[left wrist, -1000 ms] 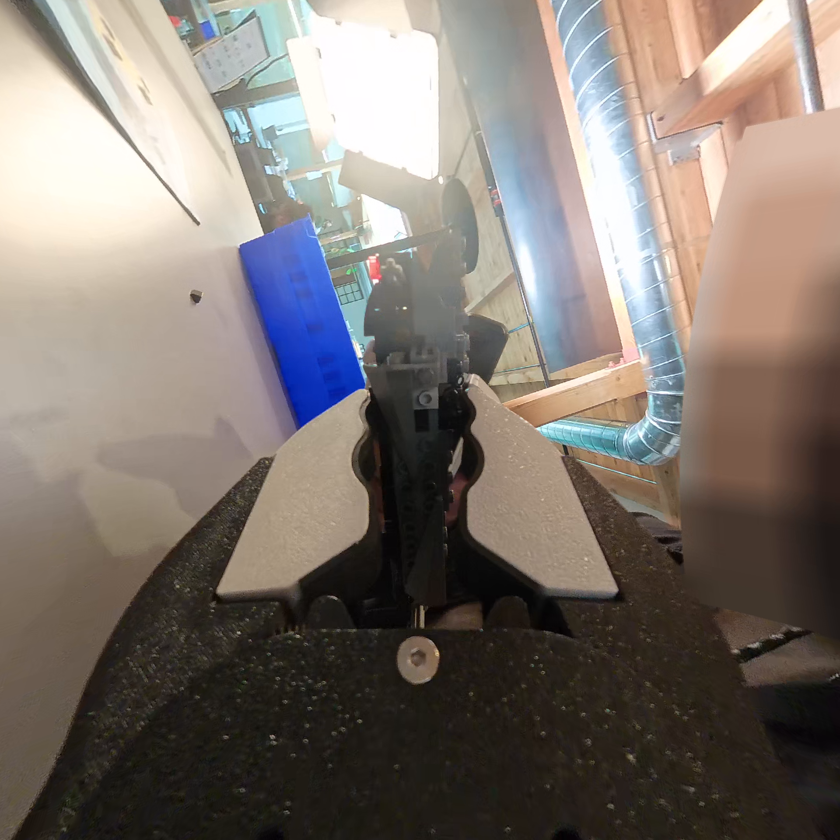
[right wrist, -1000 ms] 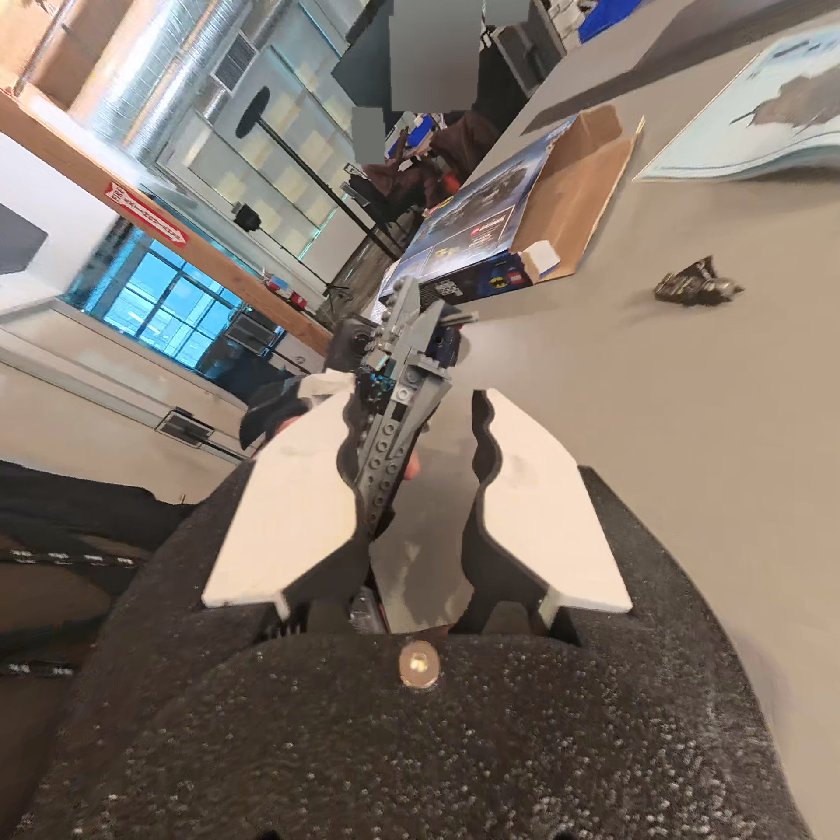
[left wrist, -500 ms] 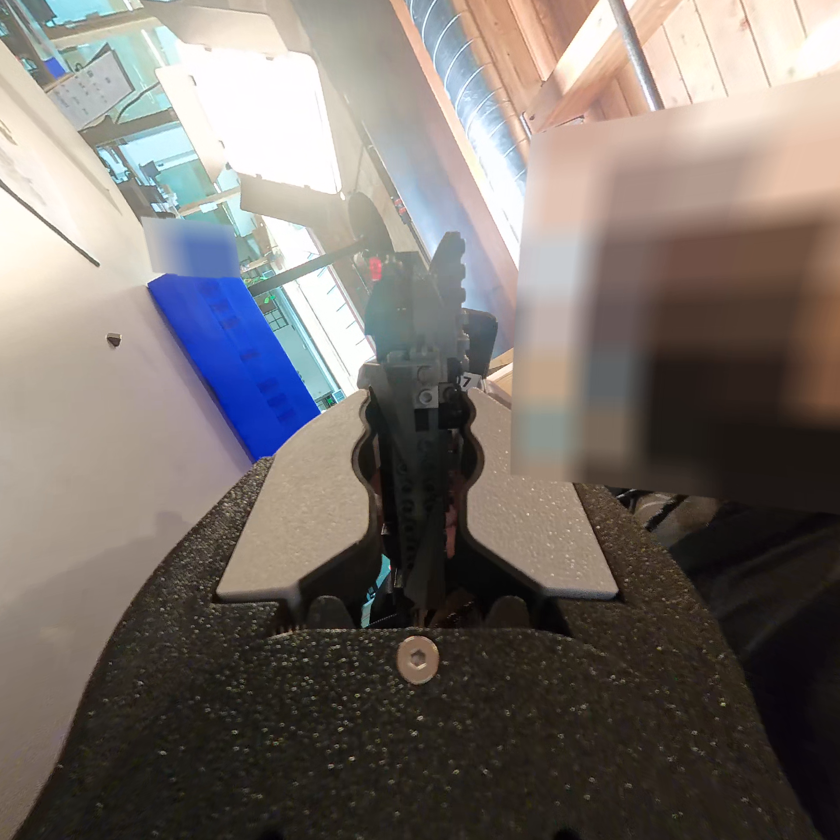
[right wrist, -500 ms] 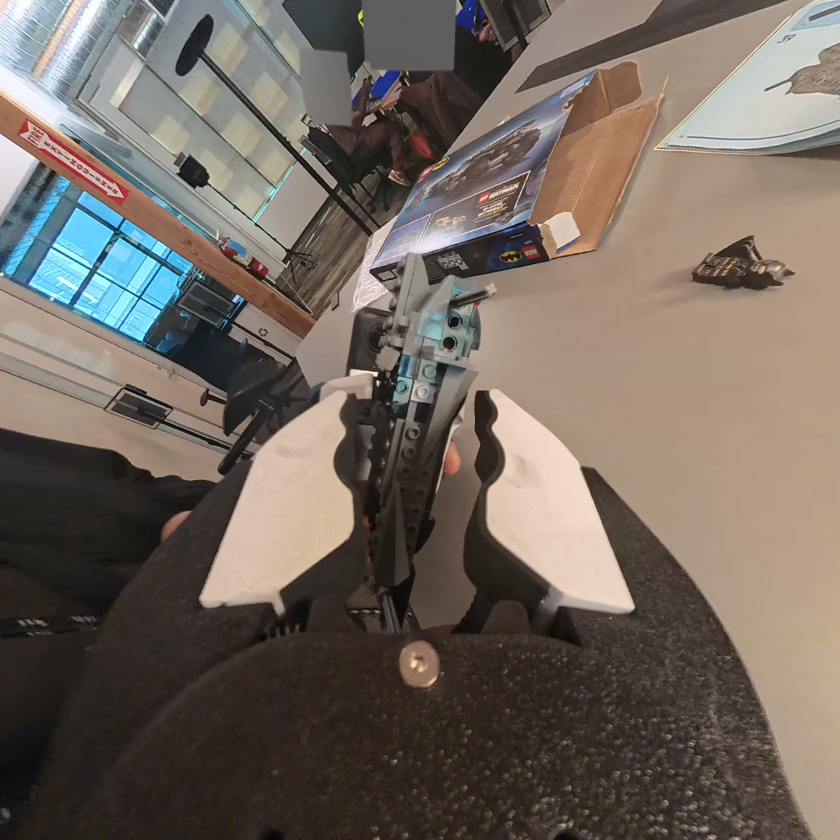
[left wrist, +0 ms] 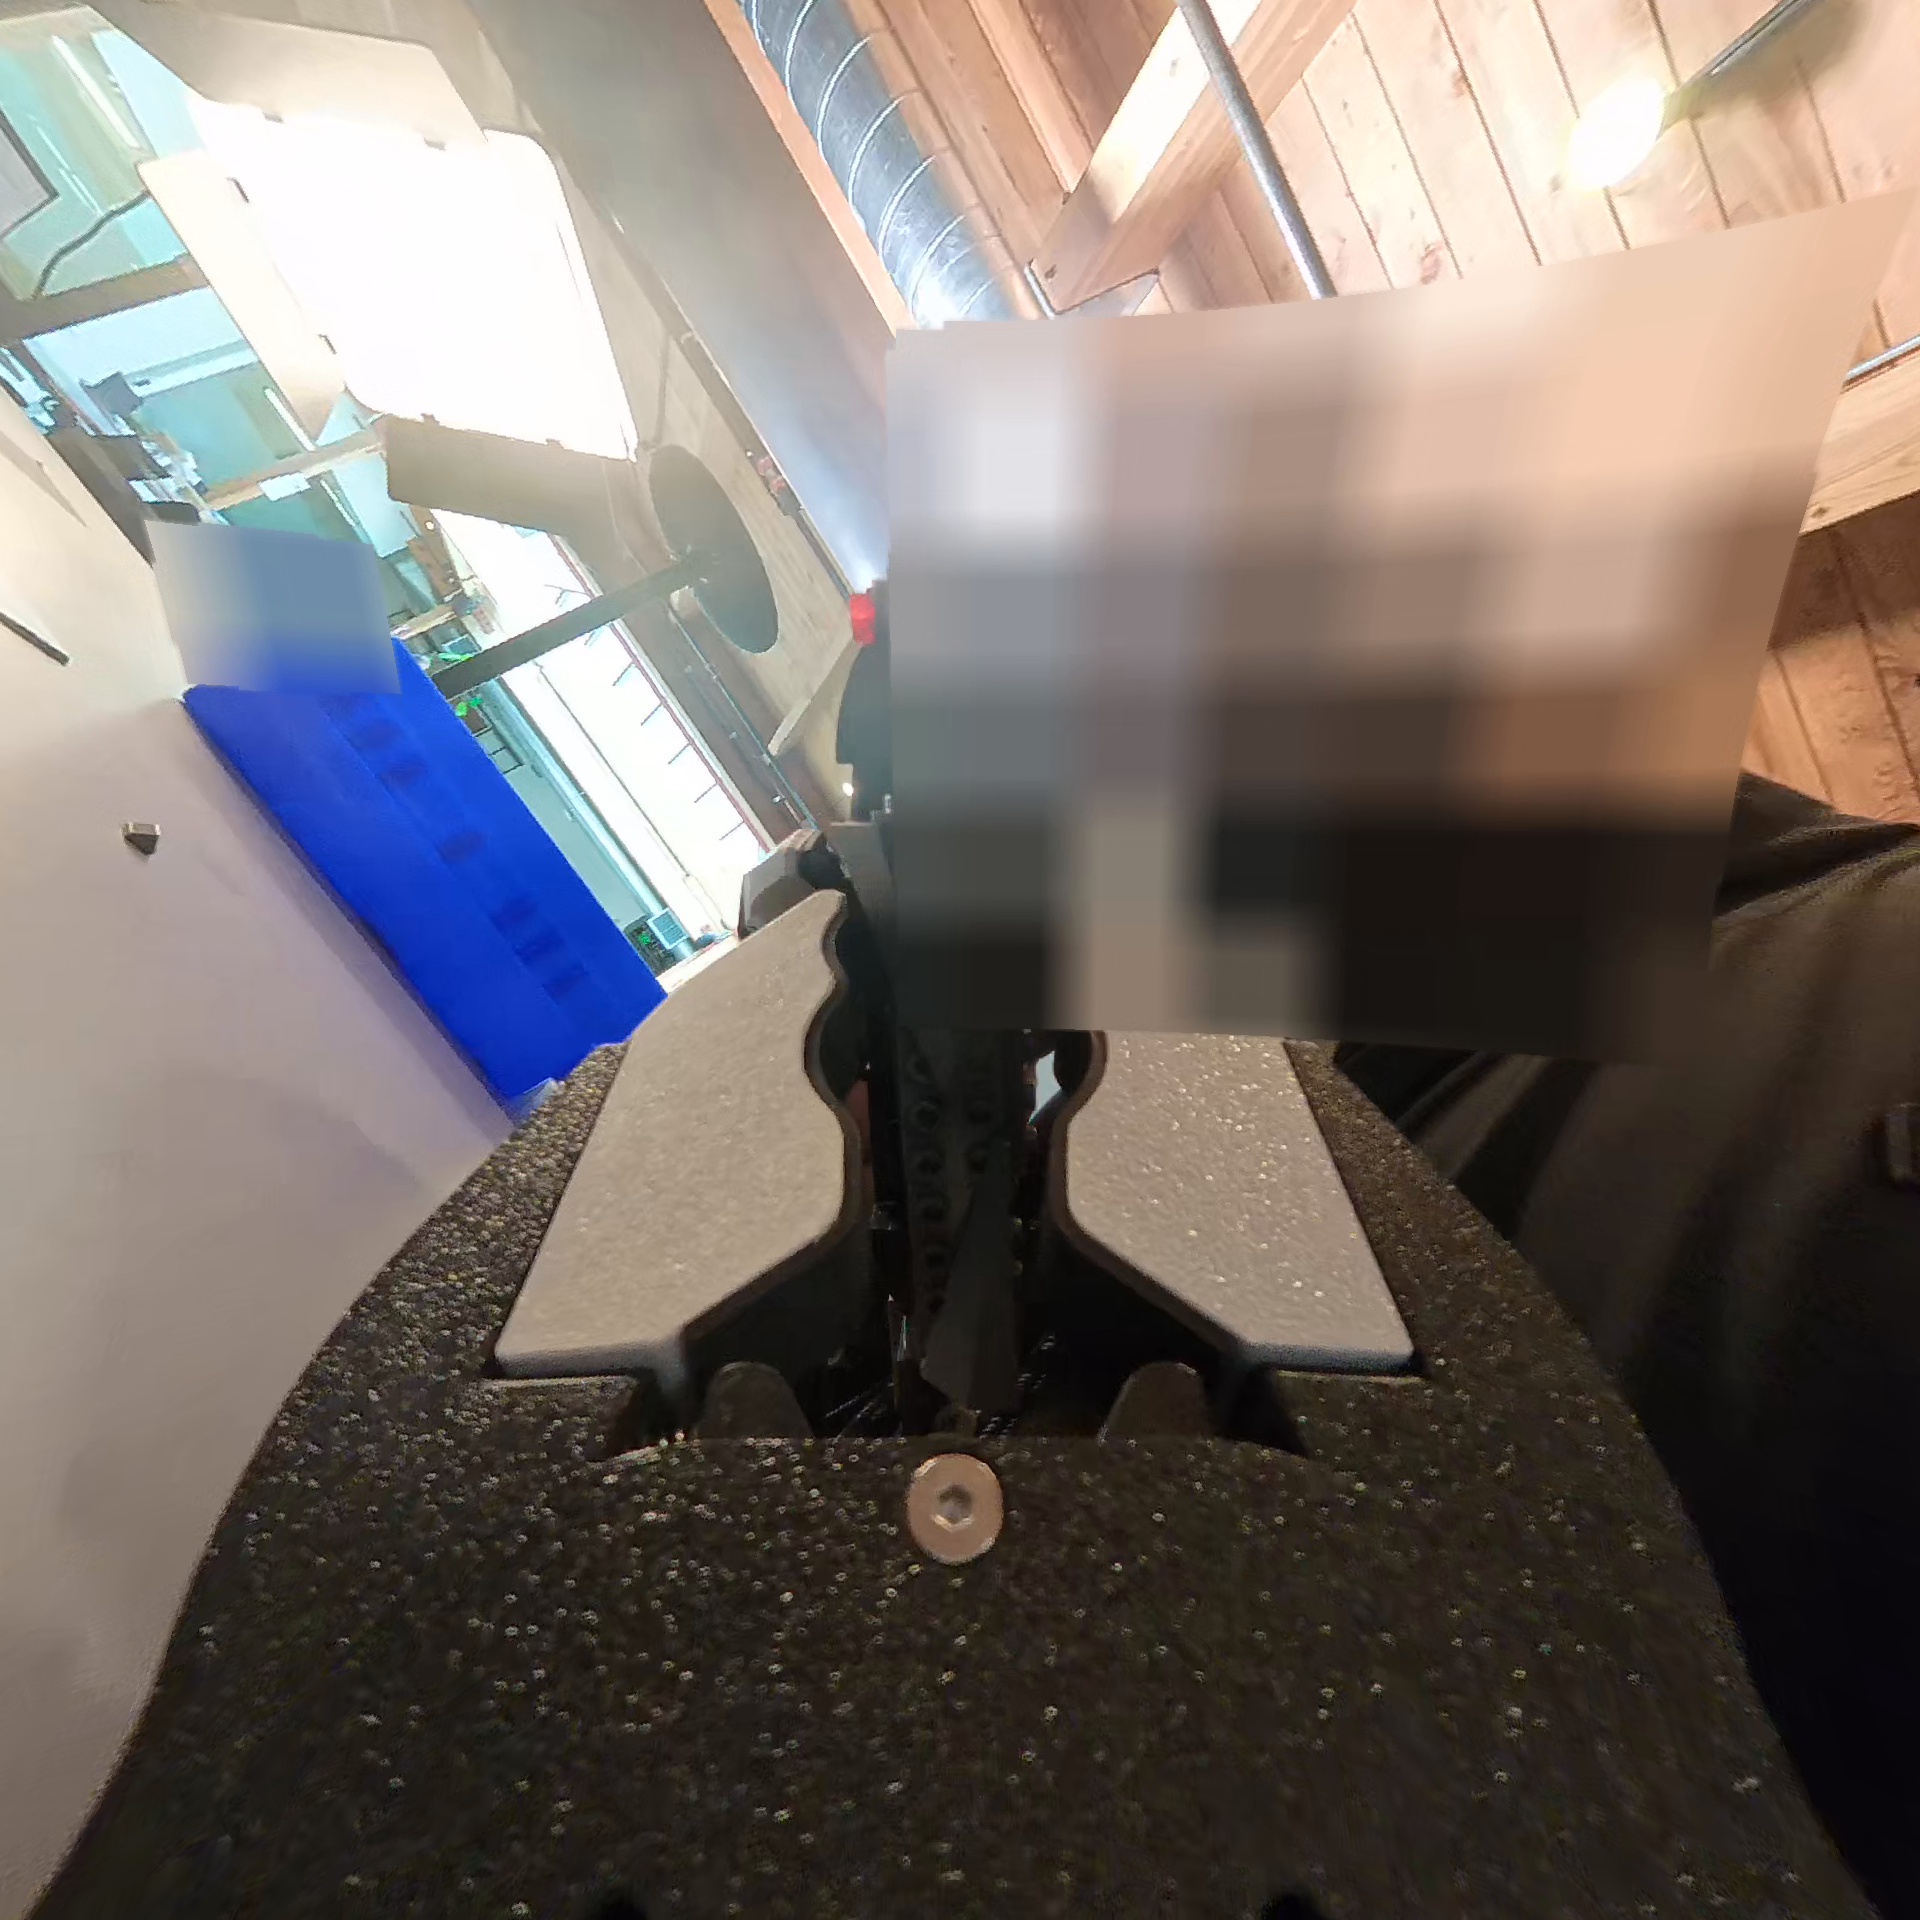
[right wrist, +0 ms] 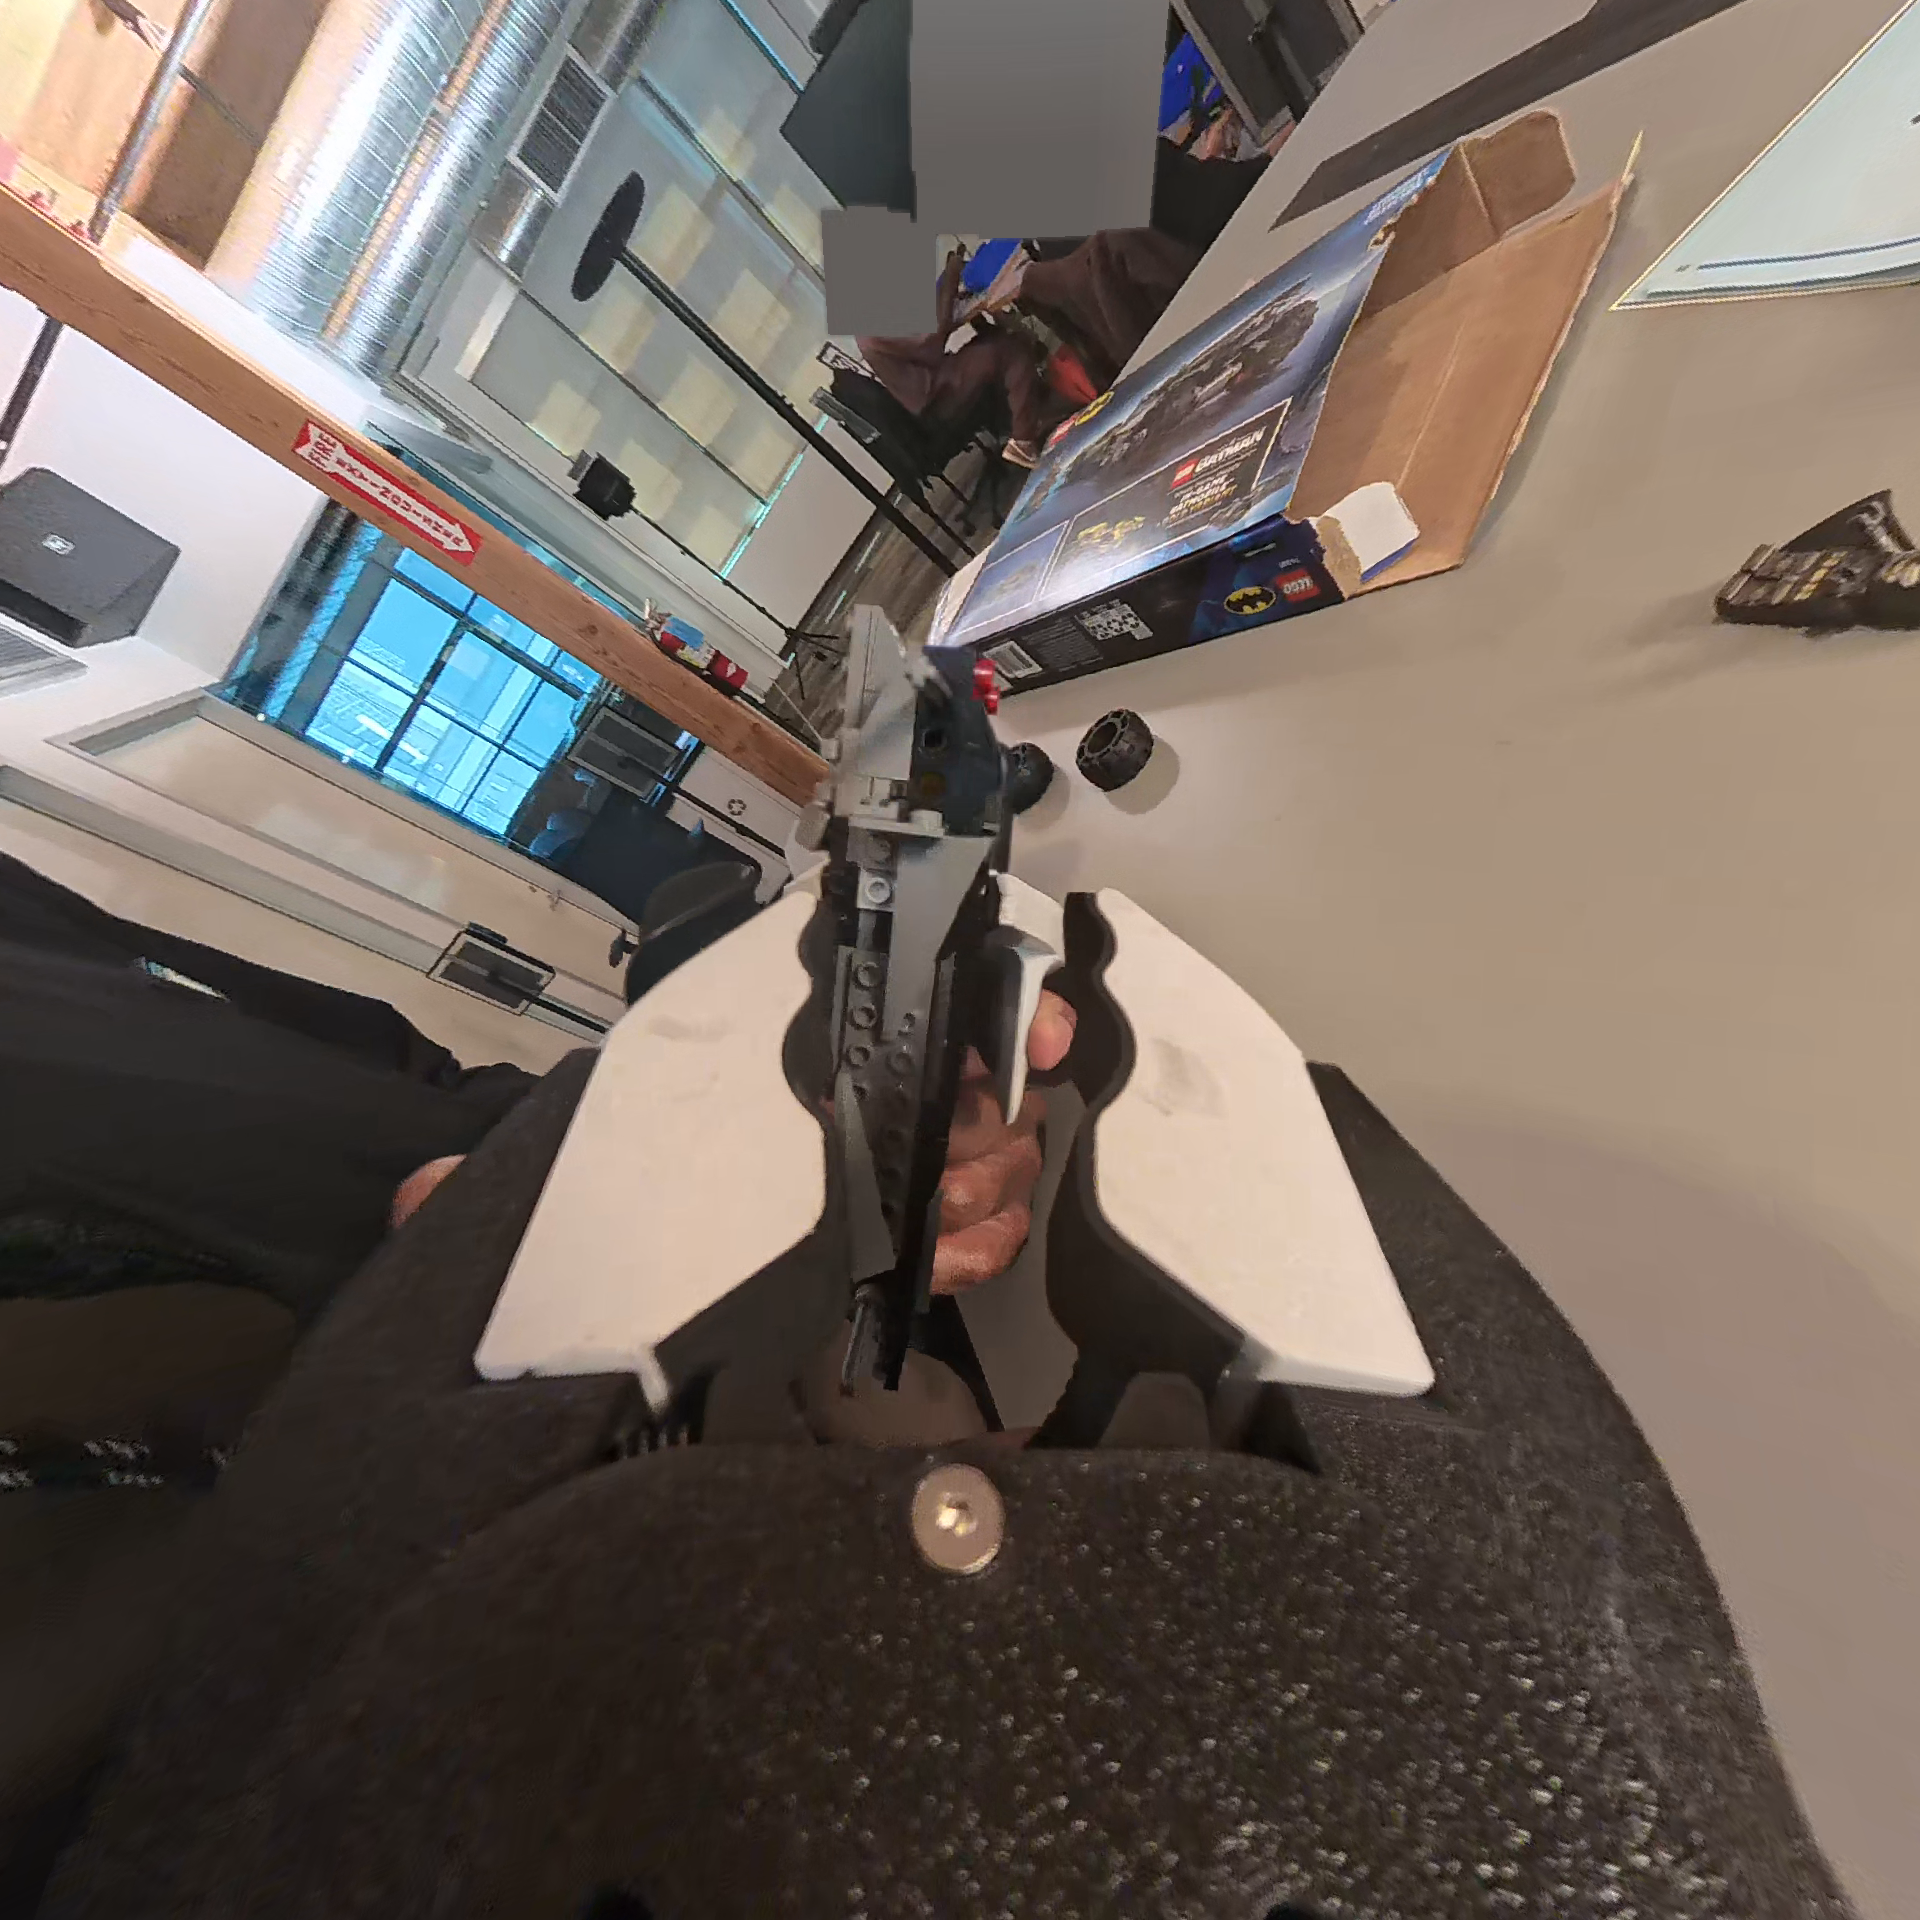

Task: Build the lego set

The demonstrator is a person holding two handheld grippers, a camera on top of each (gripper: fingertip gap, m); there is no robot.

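Counter [right wrist: 1507,1039], grey and broad, carries the largest loose things: an opened cardboard box [right wrist: 1195,488] with a dark printed face and, at the far corner, a pale booklet [right wrist: 1808,208]. A blue bin [left wrist: 416,852] stands at the counter edge in the left wrist view. Both grippers are lifted above the surface and meet on one thing, a long grey and dark brick model [right wrist: 904,935]. The left gripper [left wrist: 956,977] pinches the model [left wrist: 940,1143] between its fingers [left wrist: 707,1143], although a blurred patch hides the tips. The right gripper [right wrist: 940,909] has its fingers [right wrist: 675,1143] spread around the same model: one side lies against it, while on the other side a gap shows, in which one finger of the left gripper [right wrist: 1023,997] and a thumb are seen. In my judgement the model is made of many small pressed pieces, so it likely bears a squeeze on its flat studded sides better than on its thin wing tips. Two small black wheels [right wrist: 1127,750] lie just beyond its nose, and a little dark built part [right wrist: 1818,582] lies well apart.
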